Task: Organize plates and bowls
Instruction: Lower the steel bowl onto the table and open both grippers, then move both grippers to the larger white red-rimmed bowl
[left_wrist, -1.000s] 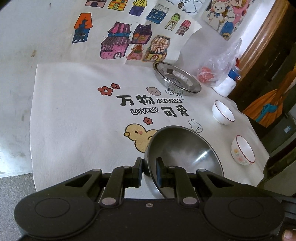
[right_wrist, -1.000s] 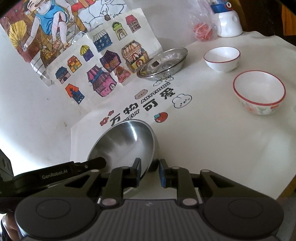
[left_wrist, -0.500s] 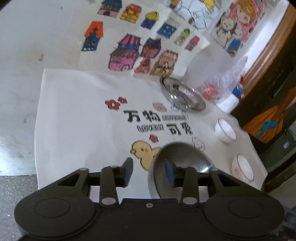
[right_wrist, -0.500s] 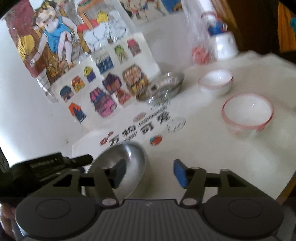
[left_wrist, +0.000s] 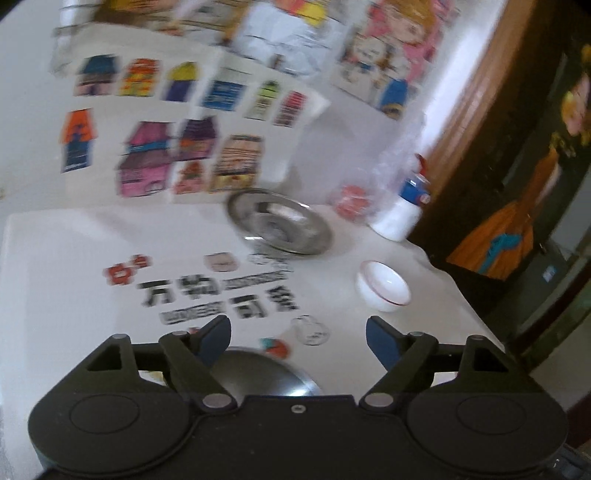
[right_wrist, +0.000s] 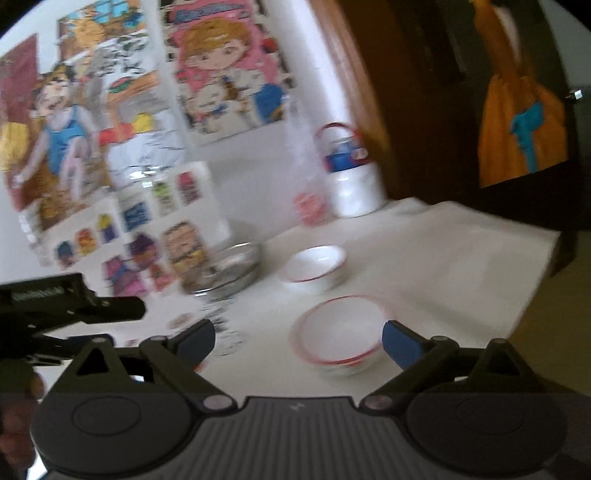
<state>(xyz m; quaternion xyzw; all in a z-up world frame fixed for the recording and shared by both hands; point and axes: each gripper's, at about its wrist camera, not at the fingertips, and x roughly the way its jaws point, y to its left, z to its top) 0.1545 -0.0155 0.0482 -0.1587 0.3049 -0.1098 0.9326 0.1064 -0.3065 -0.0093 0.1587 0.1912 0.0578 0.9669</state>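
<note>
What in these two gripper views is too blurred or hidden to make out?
- Left wrist: large steel bowl mostly hidden behind the left hand-held gripper.
- Left wrist: printed words on the white mat smeared by motion blur.
- Right wrist: pattern on the near red-rimmed white bowl blurred.

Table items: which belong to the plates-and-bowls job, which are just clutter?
Job:
- steel bowl
- steel plate
- small red-rimmed bowl
- larger red-rimmed bowl

Clutter:
- white jar with blue lid
- clear plastic bag
- colouring sheets
- printed mat
</note>
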